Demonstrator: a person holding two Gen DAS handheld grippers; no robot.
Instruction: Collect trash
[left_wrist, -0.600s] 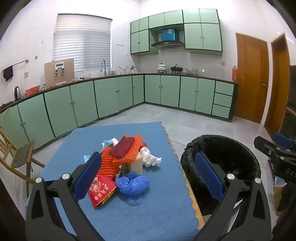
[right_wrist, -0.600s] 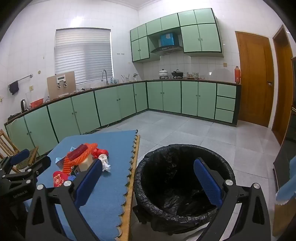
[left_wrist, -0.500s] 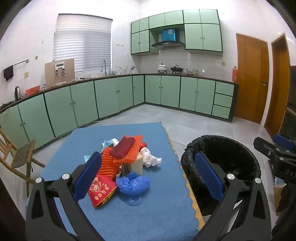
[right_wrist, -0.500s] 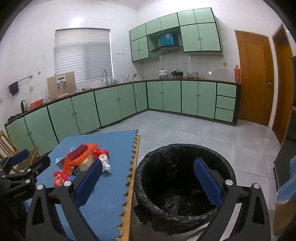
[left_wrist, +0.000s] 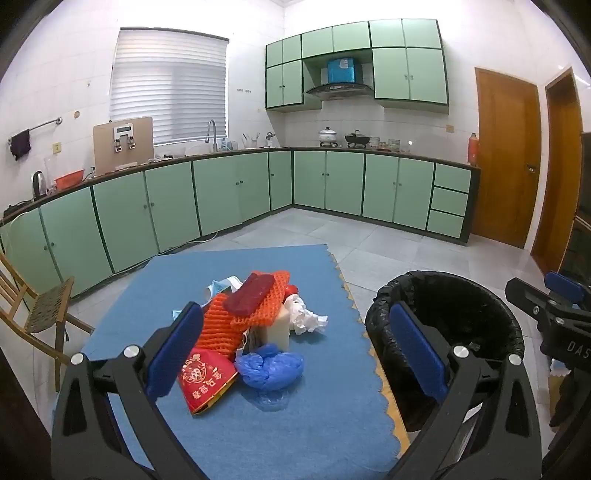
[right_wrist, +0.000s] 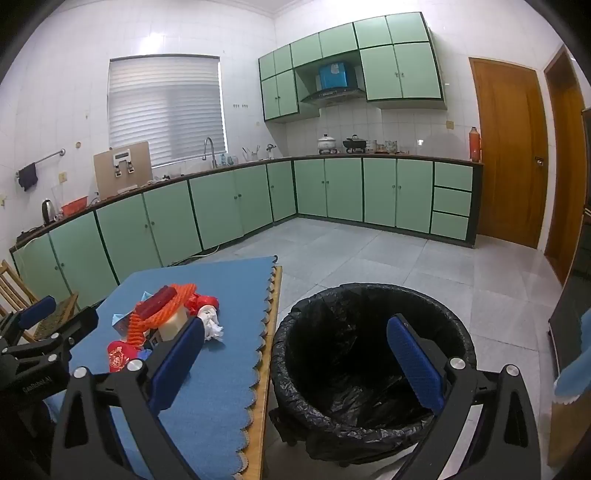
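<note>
1. A heap of trash (left_wrist: 255, 328) sits near the middle of a blue cloth (left_wrist: 314, 424) that covers a table; nothing holds it.
2. In the heap, a dark red bar (left_wrist: 250, 293) lies on top of orange foam netting (left_wrist: 221, 325), which drapes over a cream block (left_wrist: 279, 330).
3. A crumpled white tissue (left_wrist: 306, 317) lies at the heap's right side, a bunched blue plastic glove (left_wrist: 271, 365) at its near edge, and a red printed packet (left_wrist: 205, 378) just beside the glove.
4. A trash bin with a black liner (right_wrist: 369, 354) stands on the floor just beside the table's right edge; only liner shows inside.
5. The left gripper (left_wrist: 295, 354) hangs above the cloth's near side, fingers wide apart and empty, short of the heap.
6. The right gripper (right_wrist: 295, 354) points at the bin, fingers equally wide apart and empty.
7. Green kitchen cabinets (left_wrist: 221, 192) line the walls behind.
</note>
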